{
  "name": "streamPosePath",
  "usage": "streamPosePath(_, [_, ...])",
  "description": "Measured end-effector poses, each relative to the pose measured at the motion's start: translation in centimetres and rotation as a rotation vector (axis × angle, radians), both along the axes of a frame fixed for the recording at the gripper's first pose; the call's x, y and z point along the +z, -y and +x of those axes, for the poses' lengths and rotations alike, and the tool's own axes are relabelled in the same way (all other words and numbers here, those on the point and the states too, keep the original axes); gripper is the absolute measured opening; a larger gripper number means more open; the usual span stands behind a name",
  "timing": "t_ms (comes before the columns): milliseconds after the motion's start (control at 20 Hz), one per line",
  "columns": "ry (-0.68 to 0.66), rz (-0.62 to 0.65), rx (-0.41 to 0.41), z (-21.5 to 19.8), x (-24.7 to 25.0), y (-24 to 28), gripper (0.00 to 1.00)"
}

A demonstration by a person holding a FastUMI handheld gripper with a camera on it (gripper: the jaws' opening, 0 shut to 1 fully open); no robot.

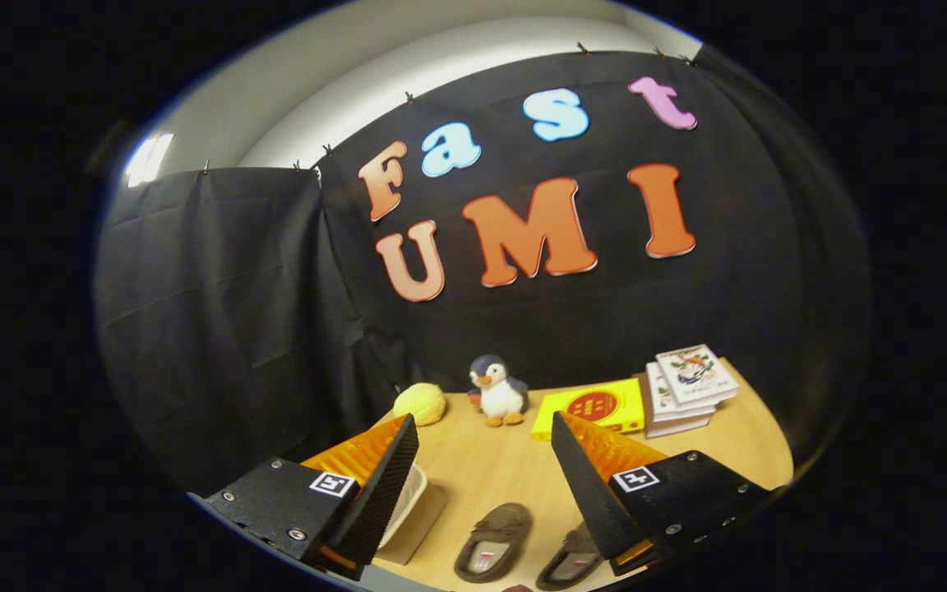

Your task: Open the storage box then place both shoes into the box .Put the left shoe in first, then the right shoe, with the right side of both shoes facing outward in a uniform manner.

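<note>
Wooden table [482, 469], black cloth wall [219, 329], two slippers [494, 543] between wide-spread tool [482, 448] fingers

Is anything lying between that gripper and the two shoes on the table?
Nothing visible. The hand-held gripper hangs open above the table, and the two shoes lie on bare wood between its fingers. The toys and books sit far beyond.

The tongs [482, 460] hang spread wide above the table [482, 469], nothing between their fingers. Bare tabletop runs ahead to the far row: a yellow ball [420, 403], a plush penguin [498, 390], a yellow book [593, 407] and a book stack [687, 386]. Below lie two slippers [494, 541], one partly hidden, and a pale storage box [408, 506] beside the left finger.
</note>
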State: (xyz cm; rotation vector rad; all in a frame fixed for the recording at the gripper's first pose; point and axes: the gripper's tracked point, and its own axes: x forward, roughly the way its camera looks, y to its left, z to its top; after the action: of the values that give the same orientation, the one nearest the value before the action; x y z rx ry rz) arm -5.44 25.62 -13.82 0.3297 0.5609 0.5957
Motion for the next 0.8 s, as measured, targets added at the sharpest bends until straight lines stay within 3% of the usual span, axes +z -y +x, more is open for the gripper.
streamPosePath(400, [-0.373,0.108,0.289,-6.3,-7.5,-10.1,0.96])
streamPosePath(800, [-0.633,0.111,0.468,-11.4,-13.6,-15.4,0.96])
